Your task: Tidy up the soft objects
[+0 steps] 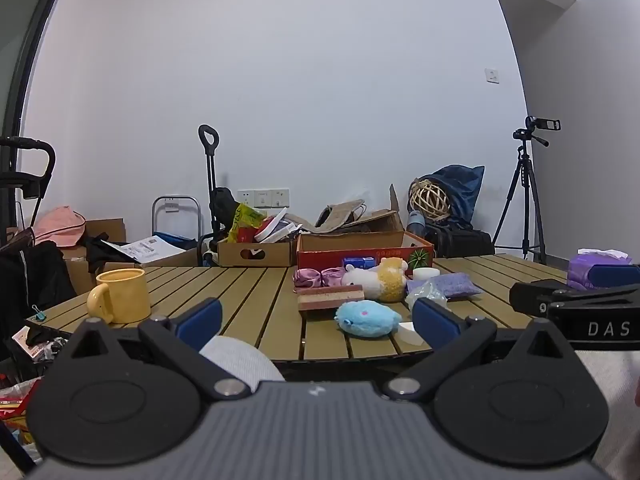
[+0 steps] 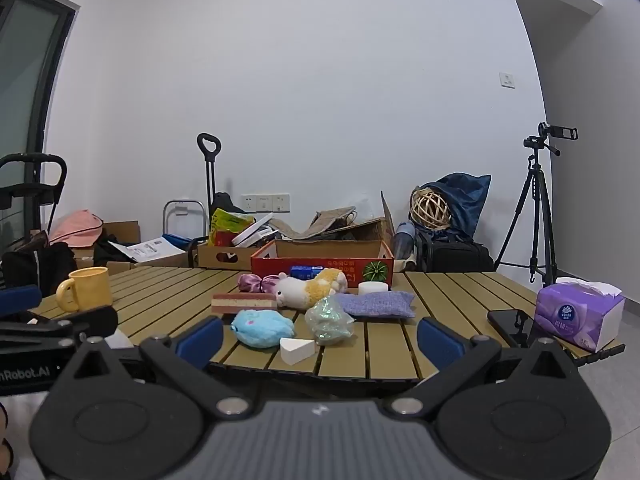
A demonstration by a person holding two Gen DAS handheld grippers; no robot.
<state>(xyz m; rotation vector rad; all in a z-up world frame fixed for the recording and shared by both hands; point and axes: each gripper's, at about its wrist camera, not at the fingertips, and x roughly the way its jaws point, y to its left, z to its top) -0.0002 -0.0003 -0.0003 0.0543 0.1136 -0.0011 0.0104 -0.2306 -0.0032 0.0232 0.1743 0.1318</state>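
Note:
Soft things lie together on the slatted wooden table: a blue plush, a white-and-yellow plush animal, a purple fabric pouch, a pink satin bow, a glittery green bag, a white wedge sponge and a pink layered sponge block. A red cardboard box stands behind them. My left gripper and right gripper are both open and empty, held before the table's near edge.
A yellow mug stands at the table's left. A purple tissue pack and a black phone are at the right. Boxes, bags, a trolley and a tripod crowd the floor by the far wall.

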